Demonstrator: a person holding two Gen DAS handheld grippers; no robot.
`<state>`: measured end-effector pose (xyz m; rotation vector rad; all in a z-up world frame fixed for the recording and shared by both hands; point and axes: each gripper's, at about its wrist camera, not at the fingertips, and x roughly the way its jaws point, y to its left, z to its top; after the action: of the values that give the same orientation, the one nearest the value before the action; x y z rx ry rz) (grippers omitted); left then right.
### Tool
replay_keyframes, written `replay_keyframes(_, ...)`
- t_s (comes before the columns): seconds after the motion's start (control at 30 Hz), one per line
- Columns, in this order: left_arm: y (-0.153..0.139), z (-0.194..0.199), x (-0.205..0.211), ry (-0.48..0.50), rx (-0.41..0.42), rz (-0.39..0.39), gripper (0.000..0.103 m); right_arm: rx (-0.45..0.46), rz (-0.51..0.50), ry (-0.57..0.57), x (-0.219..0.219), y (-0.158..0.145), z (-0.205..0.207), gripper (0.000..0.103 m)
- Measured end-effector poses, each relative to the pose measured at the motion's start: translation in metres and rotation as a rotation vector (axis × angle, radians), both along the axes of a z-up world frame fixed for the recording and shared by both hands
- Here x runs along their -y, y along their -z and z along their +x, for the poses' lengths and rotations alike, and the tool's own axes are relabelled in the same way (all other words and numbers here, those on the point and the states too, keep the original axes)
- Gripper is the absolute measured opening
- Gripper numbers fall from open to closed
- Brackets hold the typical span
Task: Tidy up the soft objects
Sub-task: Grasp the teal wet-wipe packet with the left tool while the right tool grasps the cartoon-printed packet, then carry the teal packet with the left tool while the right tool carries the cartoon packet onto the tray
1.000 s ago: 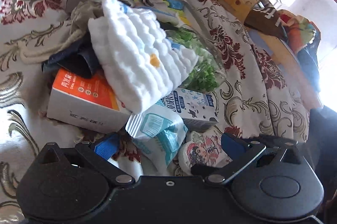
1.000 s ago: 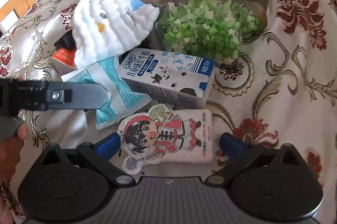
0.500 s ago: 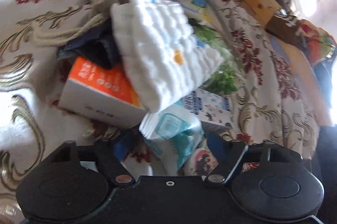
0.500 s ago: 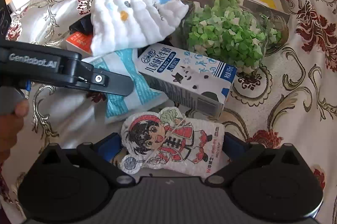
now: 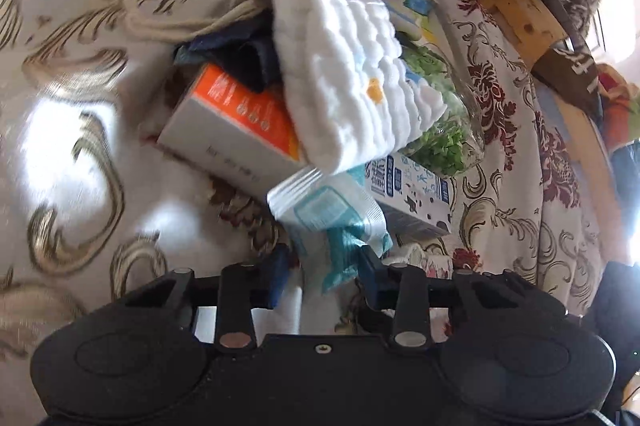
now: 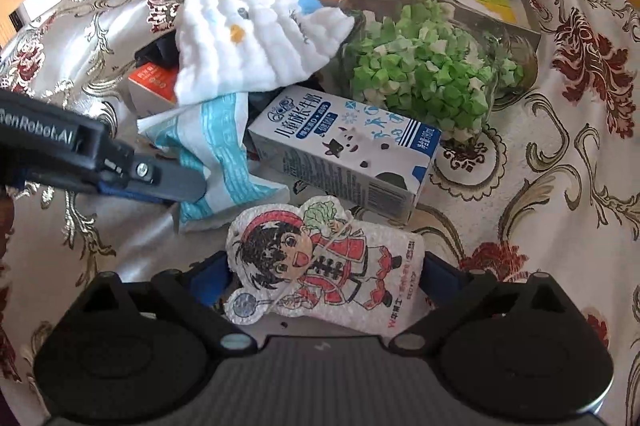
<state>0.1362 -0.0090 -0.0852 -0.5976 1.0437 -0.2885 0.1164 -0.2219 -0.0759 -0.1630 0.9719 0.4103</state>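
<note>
Teal packet (image 5: 336, 222) between left gripper (image 5: 326, 276); right view adds cartoon sponge (image 6: 320, 266).

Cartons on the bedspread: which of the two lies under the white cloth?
The orange-topped carton, tucked beneath the white cloth; the blue-and-white milk carton lies uncovered.

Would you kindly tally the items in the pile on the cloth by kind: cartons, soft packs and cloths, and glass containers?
Cartons: 2 (milk carton, orange box)
Soft packs and cloths: 3 (white towel, tissue pack, cartoon sponge)
Glass containers: 1 (jar of green paper stars)
Total: 6
</note>
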Motion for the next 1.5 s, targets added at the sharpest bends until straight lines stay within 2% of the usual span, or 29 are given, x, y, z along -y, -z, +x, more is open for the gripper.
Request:
replay_keyframes(0.1,0.000,-0.007,-0.004,-0.015,-0.020,-0.006,0.034,0.020,0.008,-0.007,0.000,-0.005,-0.003,0.099)
replay_keyframes(0.2,-0.001,-0.012,-0.003,-0.009,-0.010,0.011,0.034,0.024,0.007,-0.001,0.000,-0.007,-0.001,0.099)
replay_keyframes(0.27,-0.001,-0.011,-0.001,0.001,0.011,0.019,0.039,0.018,0.002,0.007,0.001,-0.006,0.000,0.099)
replay_keyframes(0.43,-0.005,-0.005,0.004,0.006,0.088,0.017,0.070,0.006,0.002,0.012,0.000,-0.003,0.002,0.099)
replay_keyframes(0.6,-0.005,0.004,0.015,0.031,0.154,0.064,0.080,0.007,0.003,-0.008,-0.005,-0.002,0.004,0.099)
replay_keyframes(0.63,-0.003,0.006,0.017,0.045,0.162,0.074,0.086,0.010,0.006,-0.018,-0.006,-0.003,0.004,0.099)
replay_keyframes(0.67,0.000,0.007,0.018,0.056,0.171,0.078,0.088,0.012,0.008,-0.029,-0.008,-0.003,0.004,0.099)
replay_keyframes(0.83,0.005,0.011,0.020,0.084,0.200,0.077,0.087,0.015,-0.013,-0.062,-0.015,-0.001,0.001,0.099)
replay_keyframes(0.97,0.006,0.013,0.018,0.068,0.192,0.062,0.082,0.010,-0.031,-0.072,-0.018,0.001,-0.001,0.099)
replay_keyframes(1.1,0.007,0.010,0.012,0.053,0.189,-0.011,0.066,0.011,-0.054,-0.071,-0.018,0.000,-0.003,0.099)
replay_keyframes(1.23,0.007,0.008,0.010,0.045,0.175,-0.068,0.048,-0.019,-0.100,0.008,-0.008,0.003,0.002,0.099)
replay_keyframes(1.4,0.008,0.008,0.012,0.051,0.169,-0.094,0.047,-0.034,-0.060,0.078,0.004,0.001,0.008,0.099)
replay_keyframes(1.5,0.007,0.010,0.012,0.038,0.168,-0.098,0.057,-0.022,-0.059,0.066,0.002,-0.001,0.008,0.099)
